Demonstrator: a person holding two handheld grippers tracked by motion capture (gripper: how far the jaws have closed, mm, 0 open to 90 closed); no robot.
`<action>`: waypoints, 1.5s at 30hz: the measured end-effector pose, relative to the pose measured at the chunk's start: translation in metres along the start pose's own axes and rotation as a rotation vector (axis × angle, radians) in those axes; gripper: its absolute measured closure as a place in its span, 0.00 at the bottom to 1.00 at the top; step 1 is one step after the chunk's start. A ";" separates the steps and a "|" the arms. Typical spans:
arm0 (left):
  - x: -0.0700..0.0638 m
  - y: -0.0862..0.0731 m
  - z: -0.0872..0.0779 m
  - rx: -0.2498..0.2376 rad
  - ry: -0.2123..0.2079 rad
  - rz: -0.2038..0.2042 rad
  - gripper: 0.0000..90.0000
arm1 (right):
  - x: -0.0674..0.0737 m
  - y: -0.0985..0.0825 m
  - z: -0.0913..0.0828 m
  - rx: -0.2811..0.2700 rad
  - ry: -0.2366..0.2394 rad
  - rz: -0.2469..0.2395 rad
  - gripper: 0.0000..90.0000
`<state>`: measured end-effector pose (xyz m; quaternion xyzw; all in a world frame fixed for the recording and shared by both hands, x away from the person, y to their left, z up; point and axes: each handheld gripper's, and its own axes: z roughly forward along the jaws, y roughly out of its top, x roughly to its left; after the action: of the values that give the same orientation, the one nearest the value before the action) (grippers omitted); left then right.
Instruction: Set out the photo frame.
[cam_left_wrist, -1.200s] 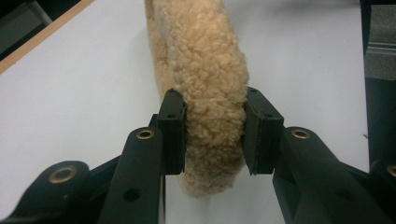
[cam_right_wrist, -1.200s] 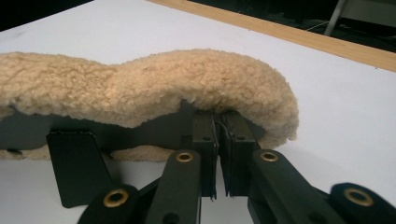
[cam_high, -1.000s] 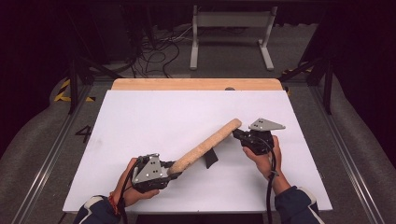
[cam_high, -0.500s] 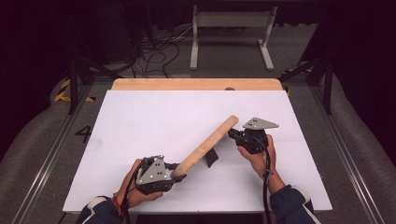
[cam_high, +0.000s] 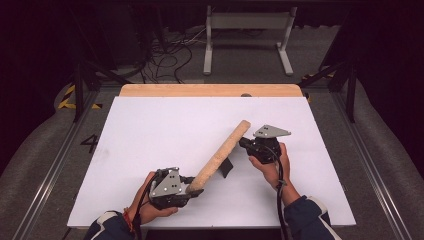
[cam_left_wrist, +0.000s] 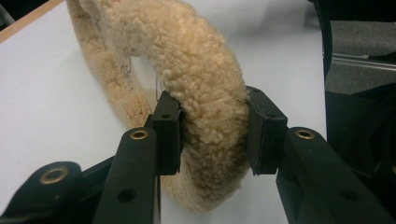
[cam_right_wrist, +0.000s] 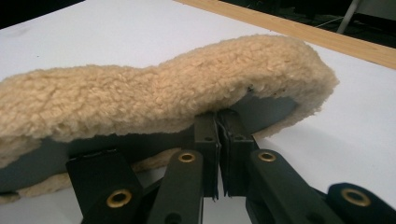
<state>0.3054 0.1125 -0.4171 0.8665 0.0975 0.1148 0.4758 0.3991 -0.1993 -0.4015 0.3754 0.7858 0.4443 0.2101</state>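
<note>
My left hand-held gripper (cam_high: 192, 186) squeezes the near end of the fleece insole (cam_high: 220, 155), its pads sunk into the pile on both sides. My right hand-held gripper (cam_high: 246, 144) is pressed nearly together, pinching the thin grey edge at the far end. The insole hangs between them above the white counter (cam_high: 150, 130), running from seven o'clock to one o'clock. I judge it light, soft and floppy, not slippery; the edge takes a grip better than the springy fleece.

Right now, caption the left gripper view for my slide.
Left gripper jaws clamp a tan fleecy sheepskin strip above the white table.
</note>
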 end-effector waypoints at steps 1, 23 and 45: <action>0.000 0.000 0.001 -0.003 -0.008 -0.006 0.69 | 0.000 0.001 0.001 0.001 -0.002 0.002 0.96; -0.008 0.008 0.016 -0.011 -0.044 -0.026 0.66 | 0.000 0.017 0.021 0.042 0.012 0.049 0.90; -0.011 0.010 0.018 -0.011 -0.028 -0.020 0.66 | 0.027 0.022 -0.021 -0.017 0.134 0.097 0.63</action>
<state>0.3005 0.0893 -0.4196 0.8644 0.0988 0.0984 0.4830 0.3768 -0.1829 -0.3716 0.3806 0.7751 0.4850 0.1384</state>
